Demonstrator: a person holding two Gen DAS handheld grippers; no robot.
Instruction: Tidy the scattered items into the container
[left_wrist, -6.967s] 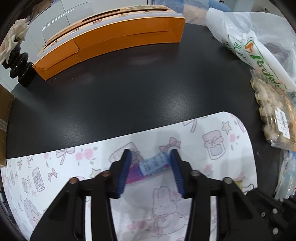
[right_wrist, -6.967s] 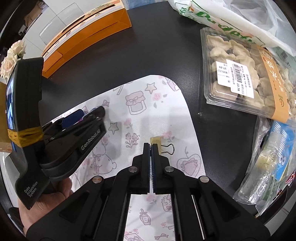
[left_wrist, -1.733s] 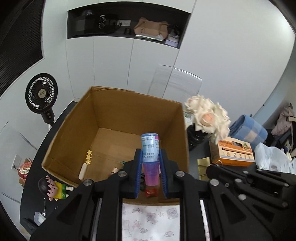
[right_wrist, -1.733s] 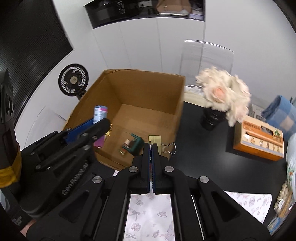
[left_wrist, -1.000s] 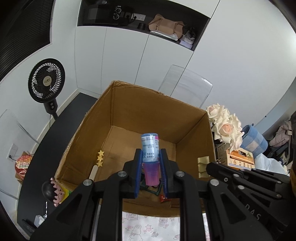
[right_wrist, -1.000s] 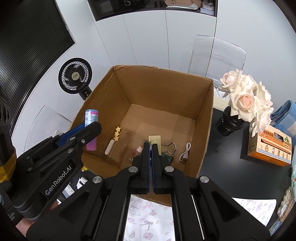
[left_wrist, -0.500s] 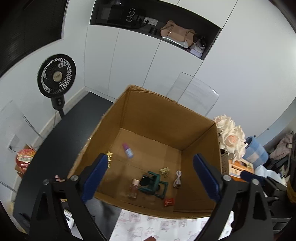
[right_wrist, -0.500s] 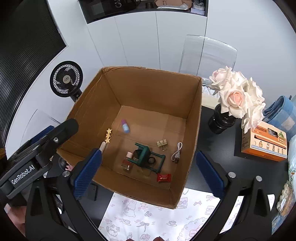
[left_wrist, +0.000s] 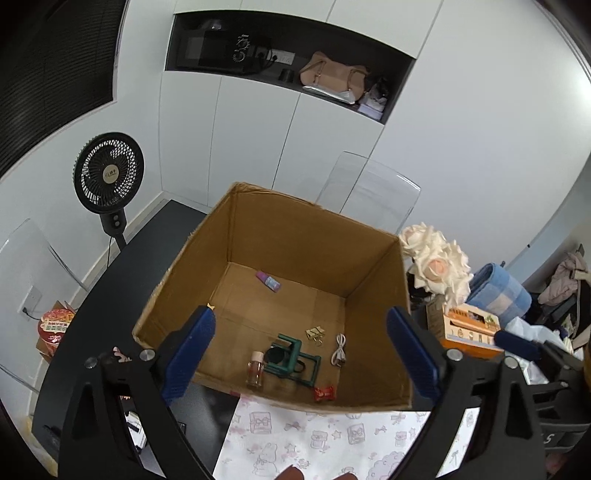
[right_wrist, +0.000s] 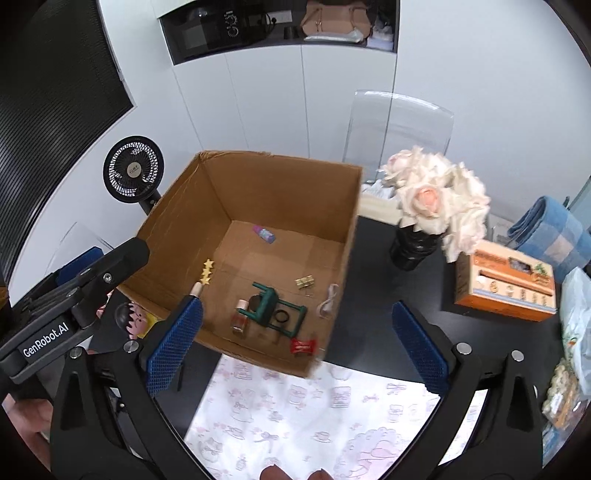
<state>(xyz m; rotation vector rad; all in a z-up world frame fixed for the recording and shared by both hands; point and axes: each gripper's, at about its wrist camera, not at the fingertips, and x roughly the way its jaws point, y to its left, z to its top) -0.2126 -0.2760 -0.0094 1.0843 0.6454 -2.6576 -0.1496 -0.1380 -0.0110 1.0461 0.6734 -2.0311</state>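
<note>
An open cardboard box (left_wrist: 373, 254) (right_wrist: 177, 229) stands on the black table. On its floor lie the small purple and blue tube (left_wrist: 268, 280) (right_wrist: 264, 233), the gold binder clip (left_wrist: 314, 333) (right_wrist: 304, 282), a green toy stool (left_wrist: 291, 356) (right_wrist: 275, 306), a little bottle (left_wrist: 255, 371) (right_wrist: 239, 317), a white cable (left_wrist: 339, 355), a red candy (left_wrist: 324, 393) (right_wrist: 303, 346) and a star stick (right_wrist: 205, 278). My left gripper (left_wrist: 301, 354) hangs open above the box's near edge, empty. My right gripper (right_wrist: 295, 343) is open and empty too, a bit further right.
A patterned white mat (left_wrist: 332, 439) (right_wrist: 314, 413) lies in front of the box. A vase of pale roses (right_wrist: 432, 206), an orange tissue box (right_wrist: 506, 284), a blue blanket roll (right_wrist: 554, 236) and bags stand to the right. A doll figure (right_wrist: 135, 319) sits left of the box; a fan (left_wrist: 109, 173) behind.
Both grippers opened over the box: the tube dropped from the left one and the binder clip from the right, and both now lie on the box floor. Both grippers have pulled back slightly.
</note>
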